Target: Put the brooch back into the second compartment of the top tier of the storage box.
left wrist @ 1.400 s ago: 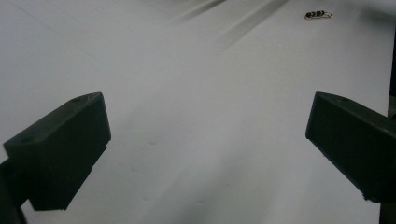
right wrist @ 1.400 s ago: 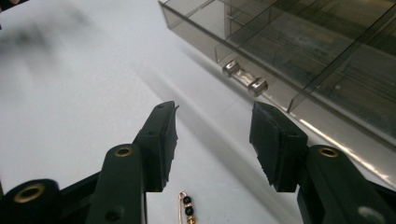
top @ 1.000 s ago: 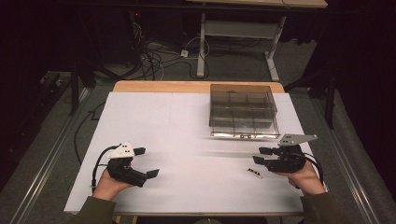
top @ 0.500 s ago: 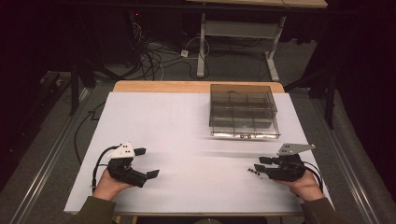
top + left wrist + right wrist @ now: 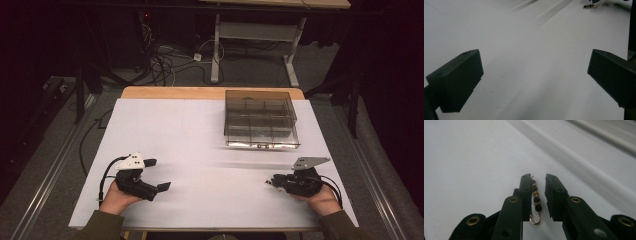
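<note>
A small beaded earring [image 5: 535, 197] with black and gold beads and a gold hook lies on the white table sheet [image 5: 190, 135] at the front right. My right gripper [image 5: 539, 180] is low over it with the earring between its jaws. The jaws have just been closing; the beads lie against one pad and a narrow gap remains on the other side. In the high view the right gripper [image 5: 270, 183] rests at the earring's spot. My left gripper [image 5: 157, 174] sits at the front left, jaws wide open and empty [image 5: 534, 67]. The earring [image 5: 589, 6] shows far off in the left gripper view.
A clear plastic compartment box [image 5: 260, 117] stands at the back right of the table, with its front tray edge [image 5: 262, 145] toward me. Cables and table legs lie on the floor beyond the far edge.
My right gripper has sunk to the table and slid over the earring, and its jaws have narrowed around it. The left gripper has stayed put.
</note>
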Demonstrator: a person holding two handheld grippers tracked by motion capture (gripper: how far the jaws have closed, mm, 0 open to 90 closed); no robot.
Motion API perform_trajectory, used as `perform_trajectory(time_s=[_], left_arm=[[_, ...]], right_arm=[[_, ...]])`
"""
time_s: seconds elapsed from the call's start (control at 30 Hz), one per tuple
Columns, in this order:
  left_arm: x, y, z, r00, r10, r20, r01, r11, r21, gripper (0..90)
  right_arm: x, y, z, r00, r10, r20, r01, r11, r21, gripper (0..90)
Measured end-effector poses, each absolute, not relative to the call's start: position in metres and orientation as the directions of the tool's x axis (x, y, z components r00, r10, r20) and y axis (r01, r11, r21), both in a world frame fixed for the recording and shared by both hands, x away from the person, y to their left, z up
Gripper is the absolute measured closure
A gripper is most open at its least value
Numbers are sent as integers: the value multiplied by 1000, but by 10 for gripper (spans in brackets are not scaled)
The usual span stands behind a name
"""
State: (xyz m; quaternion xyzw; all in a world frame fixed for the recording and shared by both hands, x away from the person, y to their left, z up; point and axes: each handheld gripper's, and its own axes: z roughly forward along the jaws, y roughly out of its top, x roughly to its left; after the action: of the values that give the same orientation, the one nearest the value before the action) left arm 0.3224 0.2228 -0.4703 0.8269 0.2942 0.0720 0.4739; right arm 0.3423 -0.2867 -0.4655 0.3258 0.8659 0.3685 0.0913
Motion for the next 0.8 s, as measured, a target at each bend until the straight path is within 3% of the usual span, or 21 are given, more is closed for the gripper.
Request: perform_trajectory(time_s=[0.8], left_arm=[[322,223,-470,816,555,-160,419,-379,826,0]], right_arm=[[342,-281,-474,-792,610,17,466,587,662,828]])
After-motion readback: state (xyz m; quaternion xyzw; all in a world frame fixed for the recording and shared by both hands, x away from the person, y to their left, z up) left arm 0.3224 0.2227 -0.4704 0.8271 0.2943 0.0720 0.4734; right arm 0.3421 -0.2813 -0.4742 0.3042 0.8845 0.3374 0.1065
